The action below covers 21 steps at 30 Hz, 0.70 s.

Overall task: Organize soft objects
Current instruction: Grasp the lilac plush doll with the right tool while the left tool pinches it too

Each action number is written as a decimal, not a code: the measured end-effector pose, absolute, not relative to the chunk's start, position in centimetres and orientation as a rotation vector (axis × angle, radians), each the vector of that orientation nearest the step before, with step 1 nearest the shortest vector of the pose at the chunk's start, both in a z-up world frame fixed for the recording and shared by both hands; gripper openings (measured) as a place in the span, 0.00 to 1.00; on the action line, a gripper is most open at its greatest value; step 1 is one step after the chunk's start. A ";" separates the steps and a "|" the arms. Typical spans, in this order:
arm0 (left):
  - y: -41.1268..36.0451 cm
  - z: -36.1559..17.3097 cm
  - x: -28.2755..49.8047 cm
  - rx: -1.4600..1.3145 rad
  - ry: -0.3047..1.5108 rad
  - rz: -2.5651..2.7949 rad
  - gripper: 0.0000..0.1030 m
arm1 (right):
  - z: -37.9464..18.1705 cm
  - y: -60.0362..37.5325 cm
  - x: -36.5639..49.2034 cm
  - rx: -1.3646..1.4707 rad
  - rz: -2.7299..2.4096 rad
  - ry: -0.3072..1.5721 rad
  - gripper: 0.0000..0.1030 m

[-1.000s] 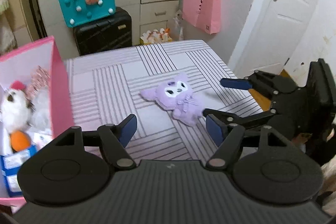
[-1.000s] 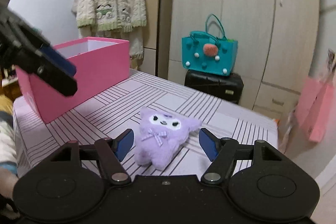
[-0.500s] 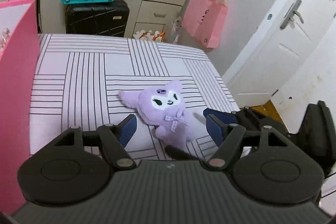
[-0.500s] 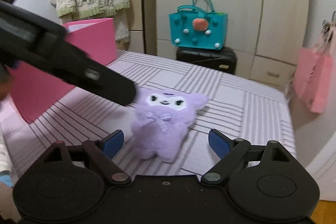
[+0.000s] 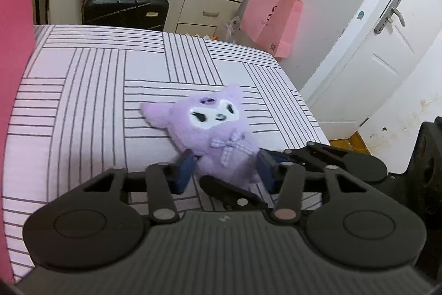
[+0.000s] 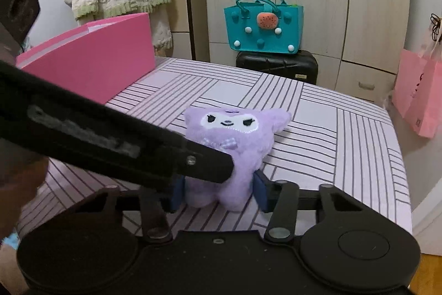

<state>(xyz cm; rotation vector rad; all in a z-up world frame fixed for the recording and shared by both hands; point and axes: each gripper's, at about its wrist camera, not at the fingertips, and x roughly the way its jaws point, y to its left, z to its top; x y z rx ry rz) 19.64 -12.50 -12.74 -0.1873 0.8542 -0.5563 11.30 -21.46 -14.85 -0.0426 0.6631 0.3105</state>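
A: Nearest first. Closing the left claw on what?

B: On the small lilac plush toy with the white face and gingham bow. Closing right now, blue pads against the fur on both flanks of the lower body. Pinching, by the look of it.

A: And the right claw?

B: Closing too, on the same toy. Pads hard against the two stubby legs, one on each side. Crossing under the left claw's finger, seen pressing into the toy's side in the right wrist view.

A: Lying which way?

B: Feet toward both claws, head and pointed ears away. Long axis running roughly along the fingers' line, so gripped across the narrow waist. Resting on the bed with the lilac striped sheet, about mid-width. Cannot rank the hands for nearness: both already at the toy.

A: Farther off?

B: Tall bright pink cardboard box at the left edge of the bed, well apart from the toy. Likely the drop spot, so calls for a carry leftward. Beyond, a teal felt handbag atop a black hard suitcase.

A: Changed from a second ago?

B: Then spread wide, both claws, the left one short of the toy. Now lower, closer, narrowed onto it.
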 end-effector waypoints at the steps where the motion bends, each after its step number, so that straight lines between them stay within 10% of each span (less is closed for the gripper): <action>1: -12.6 -12.9 19.6 -0.186 0.849 -0.560 0.42 | -14.9 -21.4 11.2 -0.043 0.304 0.660 0.50; 21: -13.1 -12.8 18.1 -0.148 0.839 -0.585 0.40 | -14.4 -20.5 9.0 -0.064 0.284 0.669 0.48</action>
